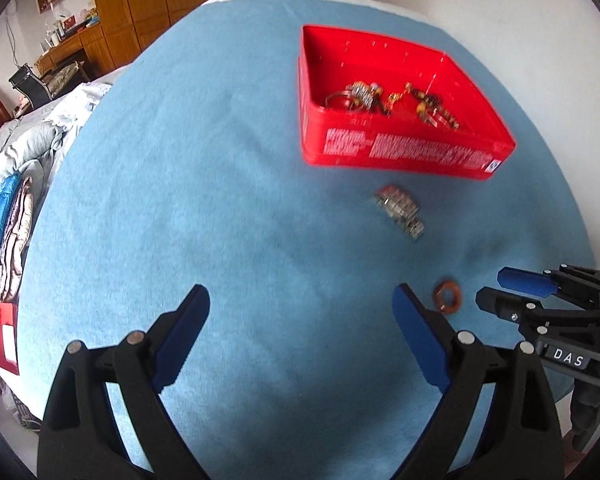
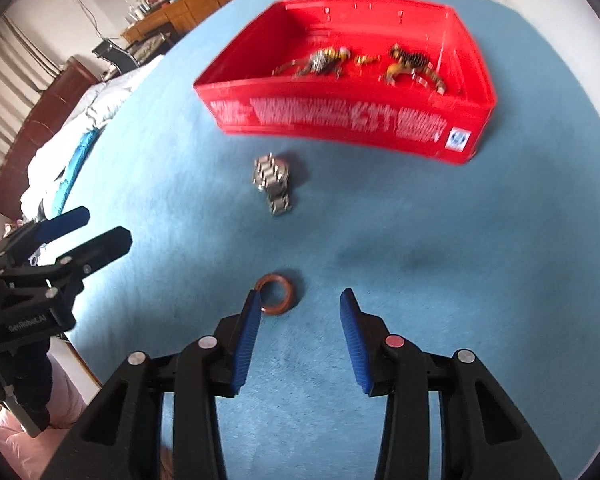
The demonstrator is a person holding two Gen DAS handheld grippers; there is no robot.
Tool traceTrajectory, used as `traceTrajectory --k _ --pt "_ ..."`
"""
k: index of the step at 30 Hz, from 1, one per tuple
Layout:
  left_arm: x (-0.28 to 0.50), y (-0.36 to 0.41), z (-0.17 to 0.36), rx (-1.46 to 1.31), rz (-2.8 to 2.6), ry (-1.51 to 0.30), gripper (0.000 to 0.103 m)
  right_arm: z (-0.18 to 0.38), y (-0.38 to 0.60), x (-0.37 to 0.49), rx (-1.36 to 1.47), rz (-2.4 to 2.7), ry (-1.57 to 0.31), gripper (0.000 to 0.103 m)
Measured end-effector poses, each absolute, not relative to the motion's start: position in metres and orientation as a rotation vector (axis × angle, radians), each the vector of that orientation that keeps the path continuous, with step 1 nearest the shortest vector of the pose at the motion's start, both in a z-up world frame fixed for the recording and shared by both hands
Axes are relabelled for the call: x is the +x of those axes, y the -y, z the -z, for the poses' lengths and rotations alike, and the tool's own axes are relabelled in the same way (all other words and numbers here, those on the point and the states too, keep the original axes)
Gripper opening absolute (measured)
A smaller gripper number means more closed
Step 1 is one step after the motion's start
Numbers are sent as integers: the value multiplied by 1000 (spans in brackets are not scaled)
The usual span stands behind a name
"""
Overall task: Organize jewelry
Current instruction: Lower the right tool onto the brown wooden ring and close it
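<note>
1. I held a black two-finger claw with blue pads in each hand, both angled steeply down at a round table covered in a light blue fuzzy cloth (image 1: pixel 204 184).
2. My left claw (image 1: pixel 302 300) stood released, its pads spread wide over bare cloth with nothing between them.
3. My right claw (image 2: pixel 298 300) stood partly apart and grasped nothing; its pads pressed on no object.
4. A small reddish-brown ring of glossy material (image 2: pixel 277 293) lay flat on the cloth at about eleven o'clock from the right claw's gap, right by the tip of its left pad (image 2: pixel 247 336). I could not tell whether the pad touched it.
5. In the left wrist view, that same ring (image 1: pixel 447 295) lay just outside my left claw's right-hand pad, at about three o'clock, between the two claws.
6. A silver metal link watch band (image 2: pixel 273 184), folded on itself and blurred, lay on the cloth at twelve o'clock from the ring, between the ring and the box.
7. A red rectangular plastic box with white print on its side (image 2: pixel 340 114) sat at about one o'clock, well apart from both claws.
8. Inside it lay a tangle of silver, gold and dark beaded jewellery pieces (image 2: pixel 360 65), too blurred to sort out singly.
</note>
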State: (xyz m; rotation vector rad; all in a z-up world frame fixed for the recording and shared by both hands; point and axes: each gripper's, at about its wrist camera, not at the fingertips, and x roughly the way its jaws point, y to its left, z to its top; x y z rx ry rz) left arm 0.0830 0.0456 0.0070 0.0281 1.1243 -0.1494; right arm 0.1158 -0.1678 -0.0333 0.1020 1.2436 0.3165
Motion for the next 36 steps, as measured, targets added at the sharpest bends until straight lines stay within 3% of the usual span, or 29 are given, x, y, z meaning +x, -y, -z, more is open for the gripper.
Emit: traceTrajectory --k 18,26,36 --pt "83 -60 12 8 129 -1173 91 54 144 126 58 -315 -1312 40" --pt "86 -59 16 9 135 -1181 91 55 142 125 3 -288 -1297 29" --pt "88 -40 14 15 166 -1185 91 45 161 118 35 -283 -1277 29"
